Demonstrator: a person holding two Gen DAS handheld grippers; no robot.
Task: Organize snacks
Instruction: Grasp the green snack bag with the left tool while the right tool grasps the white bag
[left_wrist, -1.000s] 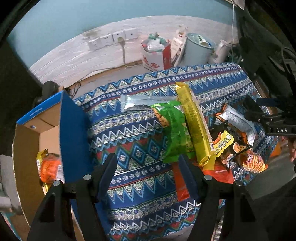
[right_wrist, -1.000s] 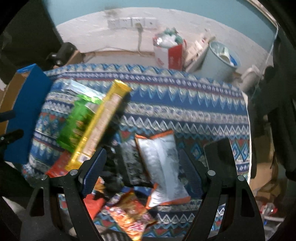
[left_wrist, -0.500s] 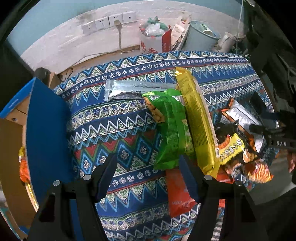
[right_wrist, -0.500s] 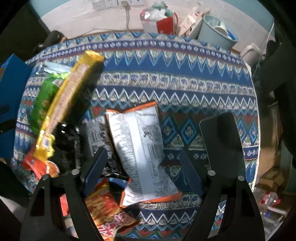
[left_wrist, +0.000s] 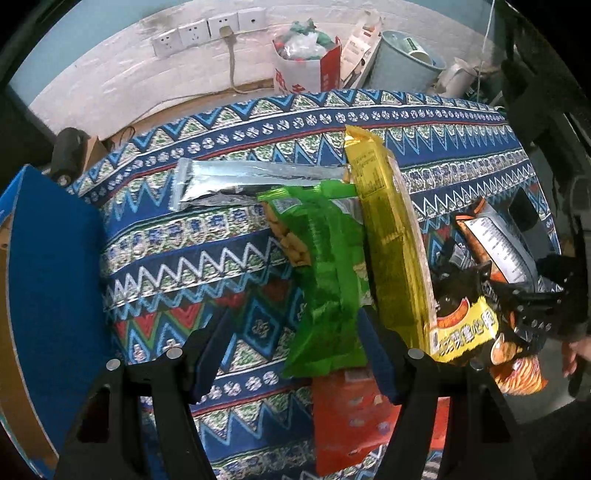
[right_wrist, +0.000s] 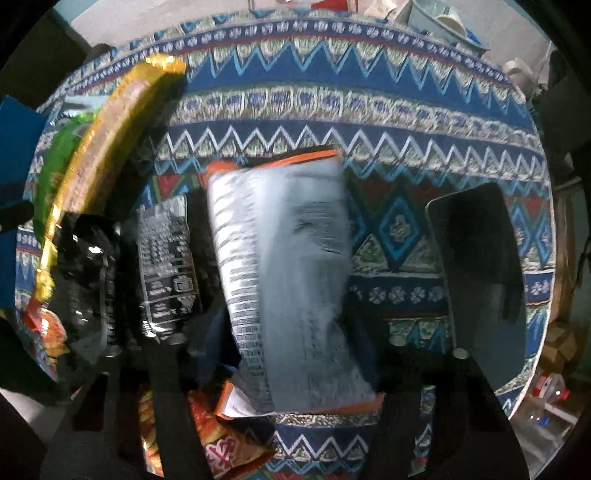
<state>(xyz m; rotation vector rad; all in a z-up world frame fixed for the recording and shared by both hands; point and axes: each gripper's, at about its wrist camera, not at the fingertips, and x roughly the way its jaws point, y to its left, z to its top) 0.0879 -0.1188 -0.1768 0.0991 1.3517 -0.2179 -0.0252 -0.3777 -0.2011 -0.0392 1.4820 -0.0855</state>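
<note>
A patterned tablecloth (left_wrist: 221, 236) carries the snacks: green bag (left_wrist: 325, 280) against yellow packet (left_wrist: 391, 236). Left gripper (left_wrist: 295, 350) gapes wide above them. Only its view shows wall sockets (left_wrist: 207, 31); right gripper (right_wrist: 291, 354) blurred, state unclear

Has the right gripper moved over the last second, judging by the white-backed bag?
Yes. The right gripper has come down and forward toward the white-backed bag, which now fills more of its view on the patterned cloth.
</note>
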